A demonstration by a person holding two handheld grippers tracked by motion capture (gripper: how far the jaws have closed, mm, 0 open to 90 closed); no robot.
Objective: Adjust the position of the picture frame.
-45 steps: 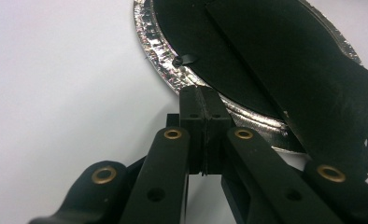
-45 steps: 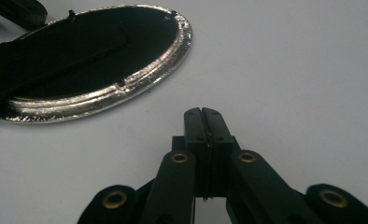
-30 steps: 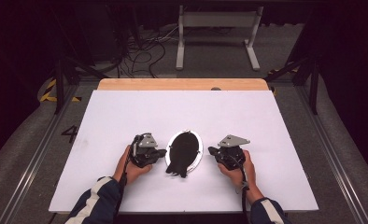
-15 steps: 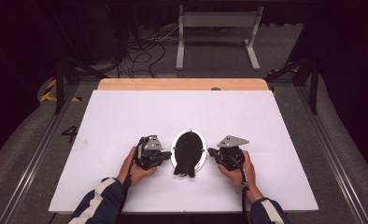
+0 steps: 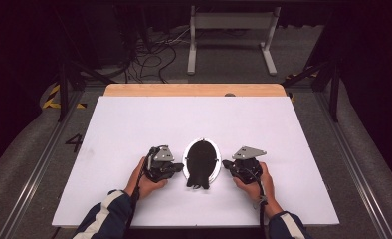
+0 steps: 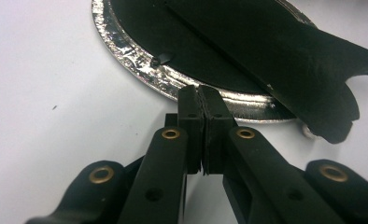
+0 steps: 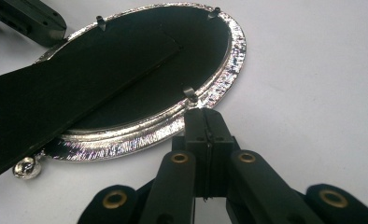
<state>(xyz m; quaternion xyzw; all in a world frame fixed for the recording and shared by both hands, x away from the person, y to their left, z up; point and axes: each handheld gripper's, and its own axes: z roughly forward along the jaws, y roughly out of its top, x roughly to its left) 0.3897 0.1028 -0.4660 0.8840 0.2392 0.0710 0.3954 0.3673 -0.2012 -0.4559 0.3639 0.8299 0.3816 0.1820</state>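
Observation:
An oval picture frame (image 5: 202,158) lies face down on the white table, its black backing up and its silver rim (image 6: 140,60) (image 7: 145,133) showing around it. A black stand flap (image 6: 289,51) (image 7: 79,79) lies along the back and sticks out past the near end. My left gripper (image 5: 176,167) (image 6: 201,93) is shut, with its tips against the frame's left rim. My right gripper (image 5: 226,163) (image 7: 204,114) is shut too, its tips against the right rim beside a small black tab (image 7: 189,93). Neither holds anything.
The white table top (image 5: 134,124) spreads wide around the frame, with a wooden strip (image 5: 194,89) at its far edge. Beyond it the floor holds cables (image 5: 154,55) and a metal stand (image 5: 234,30). The person's hands and striped sleeves (image 5: 109,214) come in from the near edge.
The frame has shifted a little to the right and straightened, its near end swinging right. The left gripper has edged right with it. The right gripper has kept still.

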